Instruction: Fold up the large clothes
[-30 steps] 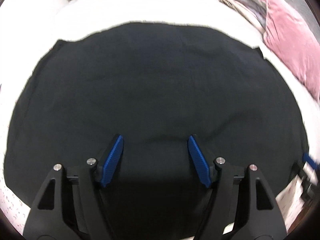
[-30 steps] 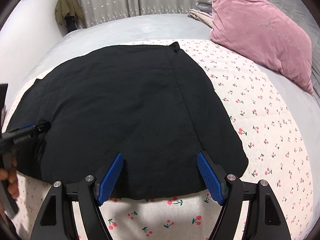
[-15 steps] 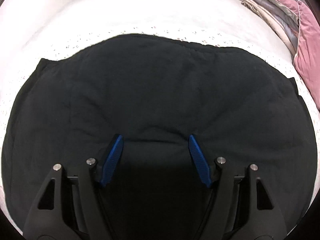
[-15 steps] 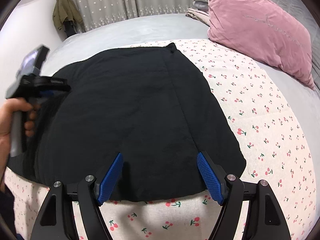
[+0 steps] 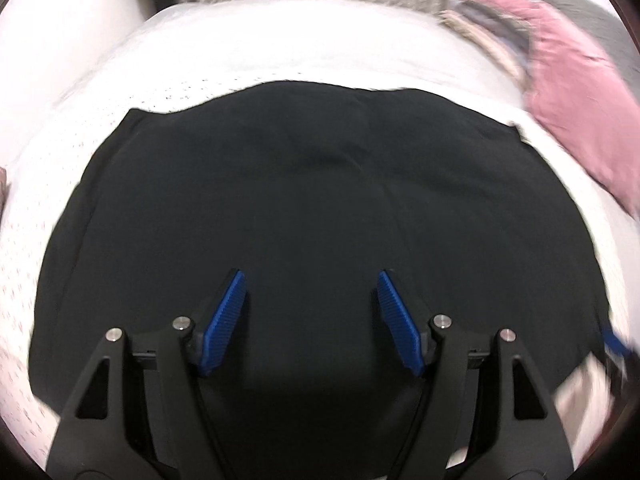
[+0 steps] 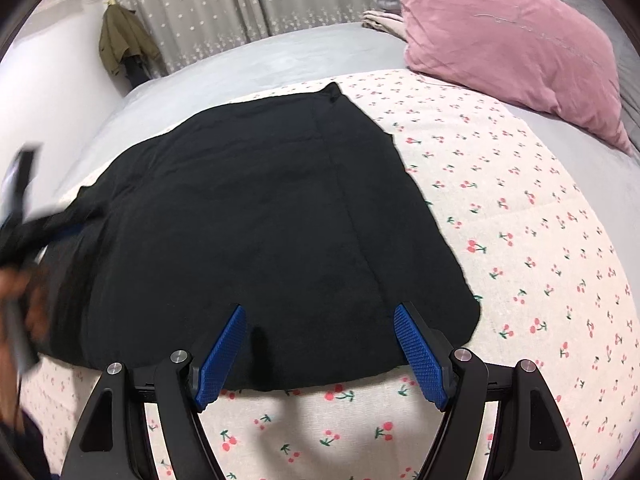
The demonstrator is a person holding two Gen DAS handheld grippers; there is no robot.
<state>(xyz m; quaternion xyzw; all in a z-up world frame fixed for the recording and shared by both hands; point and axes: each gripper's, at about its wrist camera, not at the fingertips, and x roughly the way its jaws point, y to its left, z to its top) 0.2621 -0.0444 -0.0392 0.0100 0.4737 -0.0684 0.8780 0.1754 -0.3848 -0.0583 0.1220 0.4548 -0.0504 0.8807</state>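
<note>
My right gripper (image 6: pixel 318 350) and left gripper (image 5: pixel 310 320) both hang released; the black garment's (image 6: pixel 260 220) near hem sits right under the right one.

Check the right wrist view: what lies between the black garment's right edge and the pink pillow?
Only bare cherry-print bedsheet lies between the black garment and the pink pillow, shown clearly in the right wrist view; nothing else rests there.
</note>
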